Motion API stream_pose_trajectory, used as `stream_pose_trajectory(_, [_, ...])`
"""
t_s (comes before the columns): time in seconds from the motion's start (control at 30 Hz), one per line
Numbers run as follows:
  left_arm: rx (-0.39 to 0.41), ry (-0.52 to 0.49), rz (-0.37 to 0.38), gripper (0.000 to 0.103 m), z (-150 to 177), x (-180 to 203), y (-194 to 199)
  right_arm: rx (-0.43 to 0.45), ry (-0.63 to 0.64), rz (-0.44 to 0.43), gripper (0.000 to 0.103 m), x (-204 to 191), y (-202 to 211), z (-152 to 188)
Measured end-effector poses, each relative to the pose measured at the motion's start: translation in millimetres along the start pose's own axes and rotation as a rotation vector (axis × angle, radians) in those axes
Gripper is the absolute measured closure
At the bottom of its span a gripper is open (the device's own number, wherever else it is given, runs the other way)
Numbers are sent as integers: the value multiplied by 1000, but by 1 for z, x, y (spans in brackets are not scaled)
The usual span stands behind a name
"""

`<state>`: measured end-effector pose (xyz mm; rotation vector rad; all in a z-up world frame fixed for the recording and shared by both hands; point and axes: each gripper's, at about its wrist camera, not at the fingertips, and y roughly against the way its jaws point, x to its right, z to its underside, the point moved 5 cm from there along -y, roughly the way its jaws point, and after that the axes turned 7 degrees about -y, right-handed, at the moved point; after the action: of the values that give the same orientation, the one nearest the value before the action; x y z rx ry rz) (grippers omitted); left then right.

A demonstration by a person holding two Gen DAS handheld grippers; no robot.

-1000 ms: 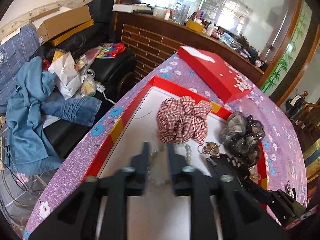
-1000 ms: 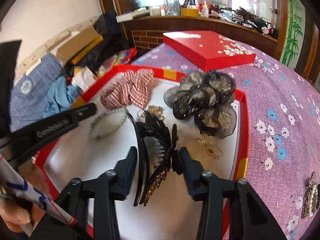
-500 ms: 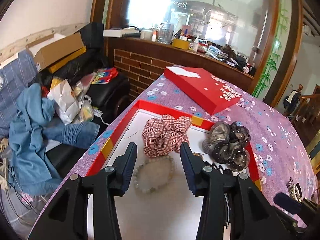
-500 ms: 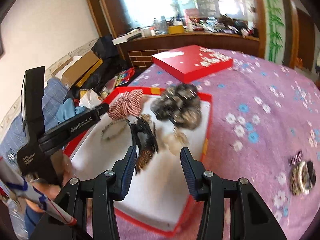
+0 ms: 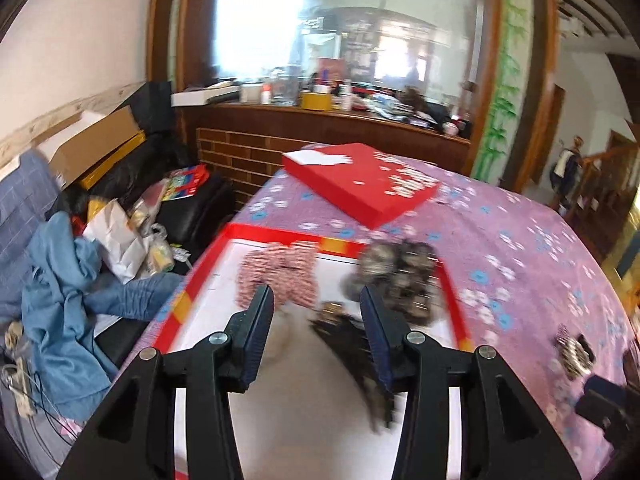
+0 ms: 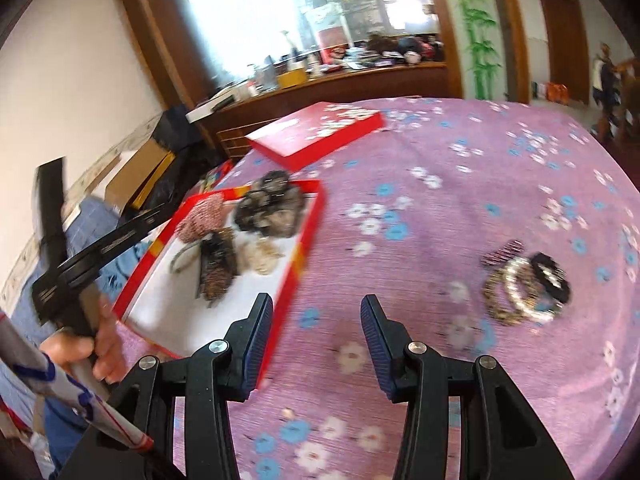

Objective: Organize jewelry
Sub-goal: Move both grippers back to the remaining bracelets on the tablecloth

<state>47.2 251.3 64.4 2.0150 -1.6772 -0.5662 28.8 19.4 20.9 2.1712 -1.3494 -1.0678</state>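
Observation:
A red-rimmed white tray [image 5: 276, 235] [image 6: 308, 232] on the purple flowered tablecloth holds a red plaid scrunchie [image 5: 280, 276] [image 6: 202, 218], a dark gauzy scrunchie [image 5: 400, 276] [image 6: 272, 208], a black claw clip [image 5: 352, 344] [image 6: 218, 266] and a pale clip [image 6: 260, 258]. My left gripper [image 5: 316, 320] is open and empty above the tray. My right gripper [image 6: 316, 328] is open and empty over the cloth, right of the tray. A pile of bracelets and hair ties [image 6: 524, 280] [image 5: 574, 350] lies on the cloth to the right.
The red box lid [image 5: 360, 184] [image 6: 316, 132] lies at the table's far side. A cluttered sofa with blue clothes [image 5: 60, 292] and a cardboard box stands left of the table. A wooden counter [image 5: 320, 128] stands behind. My left gripper's body [image 6: 80, 264] shows at left.
My left gripper opened, let go of the bead bracelet and pulled back up. My right gripper left the black clip in the tray and swung right over the cloth toward the pile.

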Motion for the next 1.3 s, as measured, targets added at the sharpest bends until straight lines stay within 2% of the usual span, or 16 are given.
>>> stream_pose_trajectory(0.1, [-16,-34,58,59,2,32,12,12,-53,8,53,26,10,-2])
stream_pose_trajectory(0.4, [-89,-216,264,59,17,154,39,74,-198,62,54,108,51,-11])
stream_pose_trajectory(0.5, [-124,-247,337,59,23,191,38,100,-258,81,54,137,68,-12])
stream_pose_trajectory(0.67, [-179,-278,390,59,28,239,23,113,-310,105,54,169,83,-12])
stream_pose_trajectory(0.77, [-234,-275,431,59,30,259,3,105,-314,113,54,175,85,-11])
stream_pose_trajectory(0.9, [-359,-266,472,59,39,283,-42,81,-313,111,54,176,86,-19])
stream_pose_trajectory(1.0, [-391,-256,500,60,48,292,-60,50,-279,110,54,172,82,-30])
stream_pose_trajectory(1.07, [-407,-246,520,63,55,295,-68,20,-249,122,54,170,70,-38])
stream_pose_trajectory(1.13, [-422,-257,519,71,61,297,-76,4,-253,137,54,175,60,-42])
stream_pose_trajectory(1.23, [-395,-276,516,75,60,299,-77,5,-251,119,54,176,48,-50])
stream_pose_trajectory(1.3, [-368,-314,478,81,61,301,-77,17,-251,112,54,177,42,-53])
